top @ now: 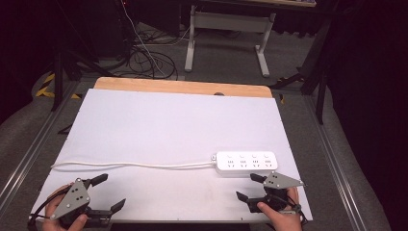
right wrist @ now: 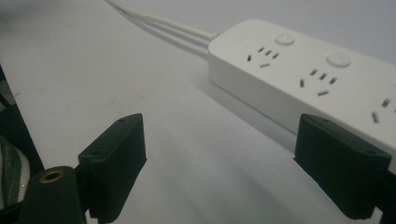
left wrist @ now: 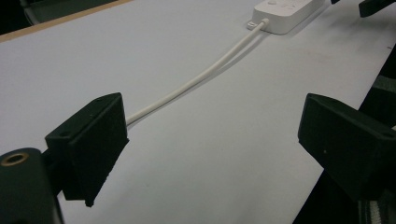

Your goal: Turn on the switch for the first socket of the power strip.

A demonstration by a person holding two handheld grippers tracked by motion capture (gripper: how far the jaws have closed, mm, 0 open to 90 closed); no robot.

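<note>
Both grippers stand wide, holding nothing. Right gripper (top: 250, 186) sits just beside the power strip (top: 246, 162); left gripper (top: 111, 191) near its cable (top: 130, 165).

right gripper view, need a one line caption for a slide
Open right gripper poised beside a white power strip on the table.

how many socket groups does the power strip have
4, in a row along the power strip at the table's near right, each under its own round button. The right gripper sits open just before it.
</note>
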